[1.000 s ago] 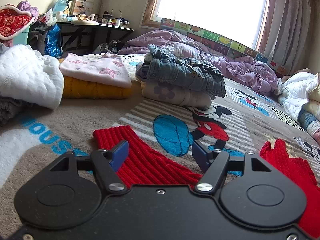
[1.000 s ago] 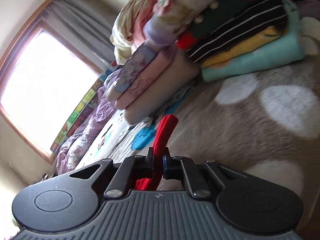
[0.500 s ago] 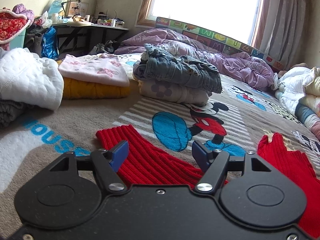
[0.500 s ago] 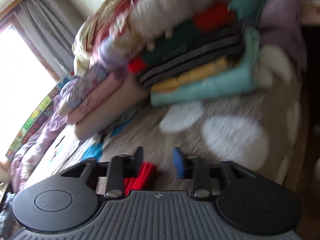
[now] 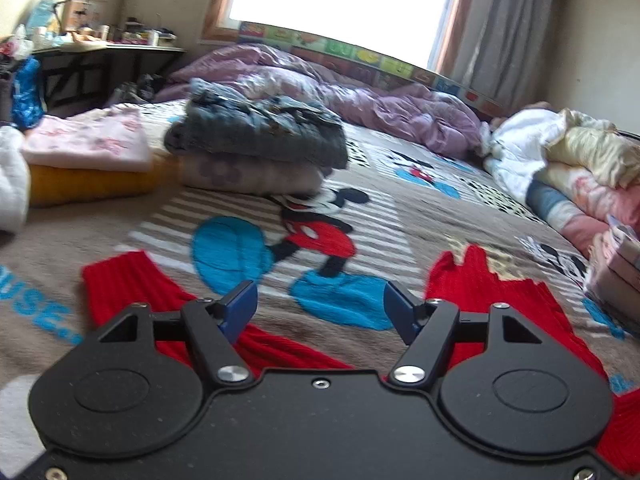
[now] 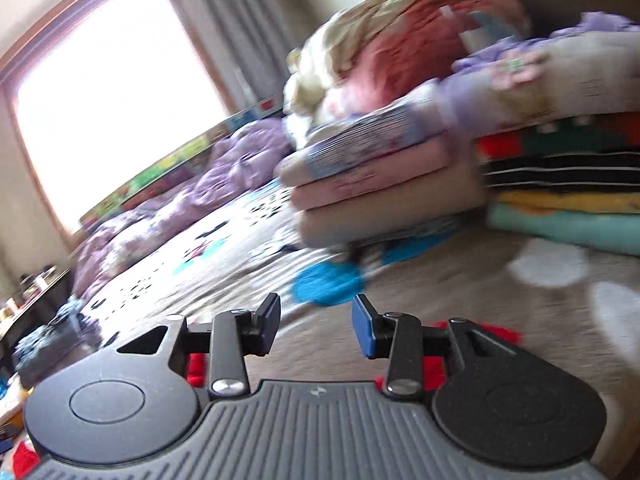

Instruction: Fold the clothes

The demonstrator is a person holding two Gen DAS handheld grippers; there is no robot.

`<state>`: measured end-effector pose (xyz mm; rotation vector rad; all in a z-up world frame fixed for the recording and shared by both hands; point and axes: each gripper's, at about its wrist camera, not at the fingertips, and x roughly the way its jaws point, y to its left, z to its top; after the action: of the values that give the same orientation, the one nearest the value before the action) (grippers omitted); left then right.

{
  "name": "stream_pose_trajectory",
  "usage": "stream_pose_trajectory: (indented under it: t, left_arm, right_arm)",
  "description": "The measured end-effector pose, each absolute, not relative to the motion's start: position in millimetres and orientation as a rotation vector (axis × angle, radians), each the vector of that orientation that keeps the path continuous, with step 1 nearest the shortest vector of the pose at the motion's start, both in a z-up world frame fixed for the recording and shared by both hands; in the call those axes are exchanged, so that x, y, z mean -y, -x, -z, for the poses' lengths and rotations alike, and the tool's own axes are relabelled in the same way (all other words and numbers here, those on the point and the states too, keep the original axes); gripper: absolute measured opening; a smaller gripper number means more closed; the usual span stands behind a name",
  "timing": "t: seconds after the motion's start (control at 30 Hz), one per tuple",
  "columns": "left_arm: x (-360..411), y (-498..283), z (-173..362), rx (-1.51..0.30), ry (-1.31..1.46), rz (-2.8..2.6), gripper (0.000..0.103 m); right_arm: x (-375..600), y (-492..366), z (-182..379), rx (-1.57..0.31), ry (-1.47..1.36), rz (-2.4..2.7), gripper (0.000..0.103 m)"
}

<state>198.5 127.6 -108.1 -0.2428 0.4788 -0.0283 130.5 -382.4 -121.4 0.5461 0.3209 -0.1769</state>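
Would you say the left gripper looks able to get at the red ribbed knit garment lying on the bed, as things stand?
Probably yes. The left gripper is open and empty, and the red ribbed knit garment lies flat on the cartoon-print blanket right beneath and ahead of its fingers, with nothing lying between.

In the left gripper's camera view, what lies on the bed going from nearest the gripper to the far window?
Red knit garment → Mickey Mouse print on the blanket → folded denim stack → rumpled purple duvet → window.
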Motion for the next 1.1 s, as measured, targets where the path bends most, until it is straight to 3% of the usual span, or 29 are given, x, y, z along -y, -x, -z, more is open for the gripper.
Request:
stream_pose_trajectory:
  t: [0.43,0.53,1.1]
  left_arm:
    - [-94,-273,114,-0.600,0.219,0.202,0.069]
    - [-90,-296,116,-0.643,0.232,0.246,0.069]
    - [-57,-380,134,-0.762,0.192,0.403,0.068]
  right_arm:
    - [301,-215,122,-0.445,-0.410,-0.066,0.048]
    - [299,-233,118,-0.429,-0.399,-0.087,0.053]
    - [285,-305,140,-0.573,-0.349,-0.234,0.055]
